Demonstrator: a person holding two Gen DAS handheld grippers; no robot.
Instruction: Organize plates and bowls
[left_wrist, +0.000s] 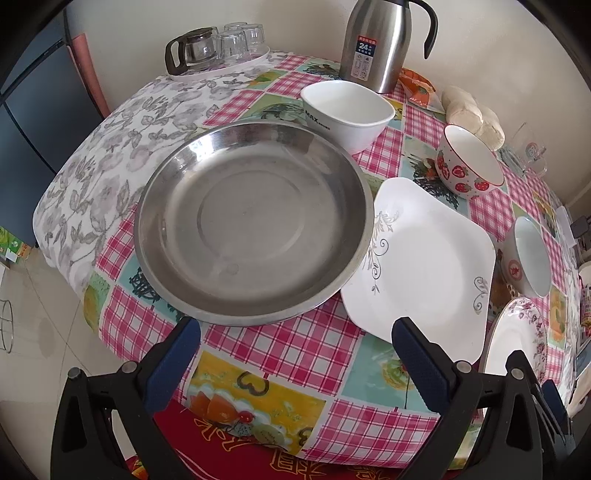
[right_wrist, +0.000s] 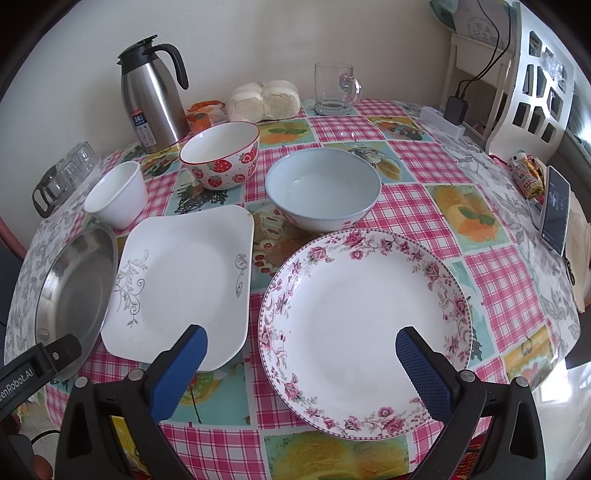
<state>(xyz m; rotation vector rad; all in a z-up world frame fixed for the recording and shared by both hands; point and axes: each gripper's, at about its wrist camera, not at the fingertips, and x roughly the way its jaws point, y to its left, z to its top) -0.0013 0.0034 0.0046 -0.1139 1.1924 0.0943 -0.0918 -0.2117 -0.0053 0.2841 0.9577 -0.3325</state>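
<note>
The right hand-held gripper (right_wrist: 301, 341) hangs open over the floral plate (right_wrist: 364, 332).

I'm seeing brushed, dull-shining metal on the steel plate (left_wrist: 255, 221); glossy smooth ceramic gleaming on the square plate (right_wrist: 181, 280) and floral plate (right_wrist: 365, 328); the bench's plastic cloth (right_wrist: 417, 206) is looking slick; my claw pads (right_wrist: 424, 373) showing textured blue rubber.

The left gripper (left_wrist: 295, 332) has its jaws spread wide, and nothing is between the blue pads (left_wrist: 173, 365). The right gripper (right_wrist: 301, 339) is also wide apart and holds nothing, its blue pads (right_wrist: 424, 373) bare.
</note>
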